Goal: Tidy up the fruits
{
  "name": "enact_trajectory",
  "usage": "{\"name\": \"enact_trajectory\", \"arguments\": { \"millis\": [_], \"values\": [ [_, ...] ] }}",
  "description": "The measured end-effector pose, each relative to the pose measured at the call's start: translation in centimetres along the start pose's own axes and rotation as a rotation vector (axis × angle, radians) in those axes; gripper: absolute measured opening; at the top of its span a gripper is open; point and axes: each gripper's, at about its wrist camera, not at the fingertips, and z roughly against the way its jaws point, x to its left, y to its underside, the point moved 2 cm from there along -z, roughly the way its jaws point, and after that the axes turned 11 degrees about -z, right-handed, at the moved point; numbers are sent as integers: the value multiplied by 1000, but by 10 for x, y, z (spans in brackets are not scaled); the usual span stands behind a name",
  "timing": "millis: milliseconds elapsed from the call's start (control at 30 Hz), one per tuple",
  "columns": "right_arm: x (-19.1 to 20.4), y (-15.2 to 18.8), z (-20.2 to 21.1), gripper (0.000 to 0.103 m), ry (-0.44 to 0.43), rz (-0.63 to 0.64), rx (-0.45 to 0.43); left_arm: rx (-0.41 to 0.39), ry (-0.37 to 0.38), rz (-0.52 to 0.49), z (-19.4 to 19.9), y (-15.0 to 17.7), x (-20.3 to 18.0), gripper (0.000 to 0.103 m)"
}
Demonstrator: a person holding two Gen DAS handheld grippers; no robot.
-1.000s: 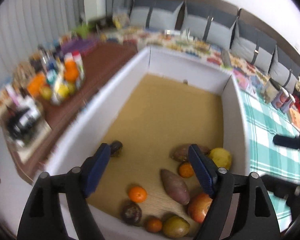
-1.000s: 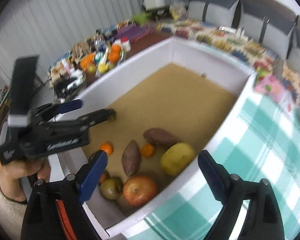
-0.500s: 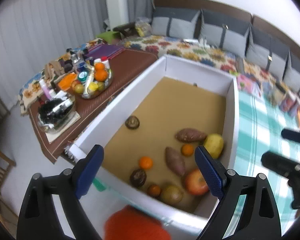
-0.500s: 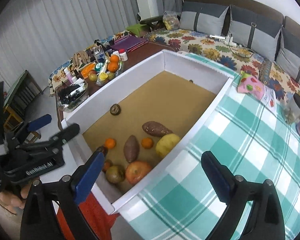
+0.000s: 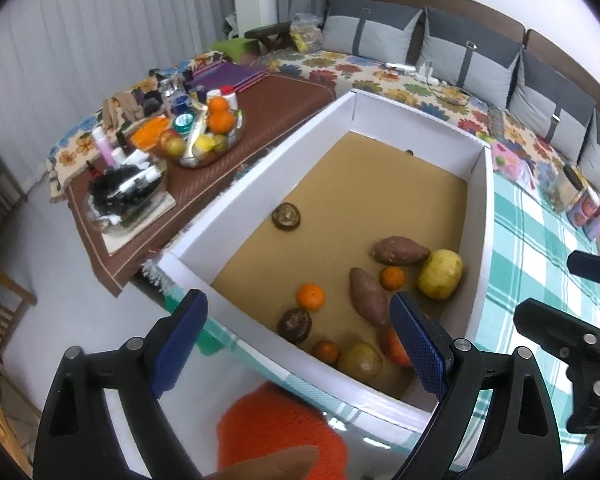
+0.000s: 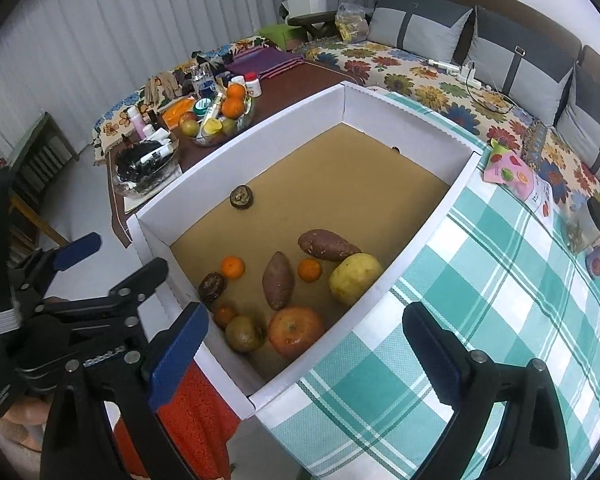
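A white box (image 5: 260, 168) (image 6: 420, 240) with a brown floor holds several fruits at its near end: a red apple (image 6: 296, 331), a yellow fruit (image 6: 355, 278) (image 5: 440, 274), two sweet potatoes (image 6: 278, 280) (image 6: 327, 245), small oranges (image 6: 233, 267) (image 5: 311, 296) and dark round fruits (image 6: 242, 197) (image 5: 286, 216). My left gripper (image 5: 296, 344) is open and empty, held back above the box's near wall. My right gripper (image 6: 304, 360) is open and empty above the box's near right corner. The left gripper also shows in the right wrist view (image 6: 112, 264).
A brown side table (image 5: 268, 108) left of the box carries a glass bowl of fruit (image 5: 208, 136) (image 6: 220, 120) and toiletries. A green checked cloth (image 6: 500, 280) covers the table right of the box. A sofa with grey cushions (image 6: 420, 32) lies behind. An orange cloth (image 5: 276, 428) is below.
Both grippers have pulled up and back from the box, so the whole box and room show. Both stay open and empty. The fruits have not moved.
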Motion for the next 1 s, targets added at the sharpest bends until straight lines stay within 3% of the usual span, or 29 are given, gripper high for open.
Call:
{"name": "enact_trajectory", "arguments": {
  "millis": [200, 1000],
  "values": [
    [2, -2, -6, 100, 22, 1, 5, -5, -35, 16, 5, -1, 8, 94],
    [25, -11, -13, 101, 29, 23, 55, 34, -43, 44, -4, -5, 22, 94]
  ]
}}
